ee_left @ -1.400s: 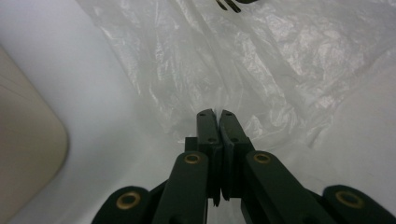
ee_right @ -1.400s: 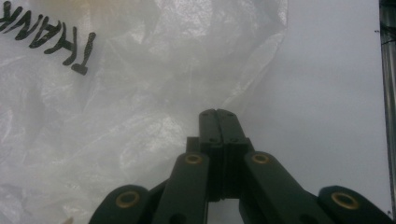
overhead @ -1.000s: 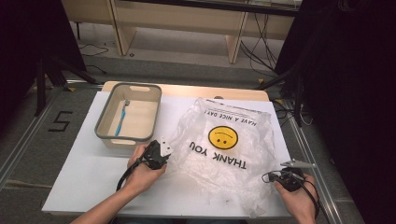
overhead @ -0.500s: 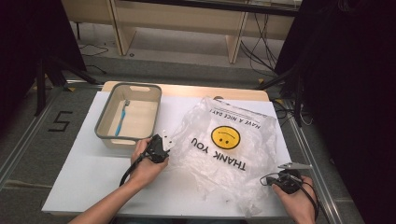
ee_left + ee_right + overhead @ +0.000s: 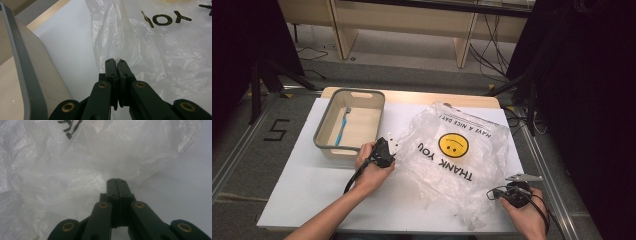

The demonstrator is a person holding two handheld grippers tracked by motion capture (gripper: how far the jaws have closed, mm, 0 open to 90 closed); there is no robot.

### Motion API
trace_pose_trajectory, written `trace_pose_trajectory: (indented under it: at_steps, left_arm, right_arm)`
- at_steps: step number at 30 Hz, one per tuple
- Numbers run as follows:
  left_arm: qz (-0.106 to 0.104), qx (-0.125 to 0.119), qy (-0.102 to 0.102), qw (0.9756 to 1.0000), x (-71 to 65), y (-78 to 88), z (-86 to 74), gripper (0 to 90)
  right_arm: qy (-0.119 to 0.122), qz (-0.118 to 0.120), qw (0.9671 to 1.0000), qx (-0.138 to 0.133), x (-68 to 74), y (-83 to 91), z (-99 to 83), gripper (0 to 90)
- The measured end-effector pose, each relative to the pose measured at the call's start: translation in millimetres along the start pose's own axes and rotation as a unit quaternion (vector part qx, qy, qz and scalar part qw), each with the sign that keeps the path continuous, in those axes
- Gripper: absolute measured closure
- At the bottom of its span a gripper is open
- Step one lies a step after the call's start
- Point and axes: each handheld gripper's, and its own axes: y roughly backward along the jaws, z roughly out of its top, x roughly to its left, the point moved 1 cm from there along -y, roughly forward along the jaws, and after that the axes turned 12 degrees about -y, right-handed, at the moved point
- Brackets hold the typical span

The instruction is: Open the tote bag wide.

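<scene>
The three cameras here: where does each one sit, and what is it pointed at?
High view: sits above the person's side of the white table, looking forward and down; both forearms, left gripper and right gripper show.
Left gripper view: rides that gripper, looking along its shut jaws at the plastic bag, beside the grey bin.
Right gripper view: rides that gripper, facing crumpled bag film along shut jaws.
Shared: all three see the bag; two see the bin.
</scene>
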Motion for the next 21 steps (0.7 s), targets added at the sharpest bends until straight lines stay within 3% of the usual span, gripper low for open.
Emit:
trace_pose_trajectory:
  at_steps: [12,16,17,18,19,21]
  left_arm:
    - [0.016,0.0,-0.004,0.9999,3.3,-14.8,12.8,86.5]
    - [0.024,-0.006,-0.007,0.9997,0.9,-16.1,15.8,76.8]
    - [0.028,-0.011,-0.008,0.9995,0.6,-15.9,16.6,65.7]
    - [0.029,-0.014,-0.009,0.9994,0.4,-15.1,17.7,65.7]
    - [0.035,-0.021,-0.007,0.9992,0.6,-11.9,20.0,54.3]
    - [0.036,-0.028,-0.004,0.999,0.4,-9.8,21.0,51.1]
  right_arm:
    - [0.023,0.017,0.9995,-0.014,9.3,-5.7,2.1,90.0]
    - [0.029,0.024,0.9992,-0.014,13.2,-7.2,2.5,90.0]
    - [0.03,0.028,0.9991,-0.01,14.6,-6.8,2.2,88.7]
    - [0.03,0.028,0.9991,-0.01,14.6,-6.8,2.2,88.7]
    - [0.032,0.03,0.999,-0.009,14.6,-6.5,2.0,85.7]
    - [0.03,0.031,0.999,-0.013,14.2,-6.2,1.9,83.8]
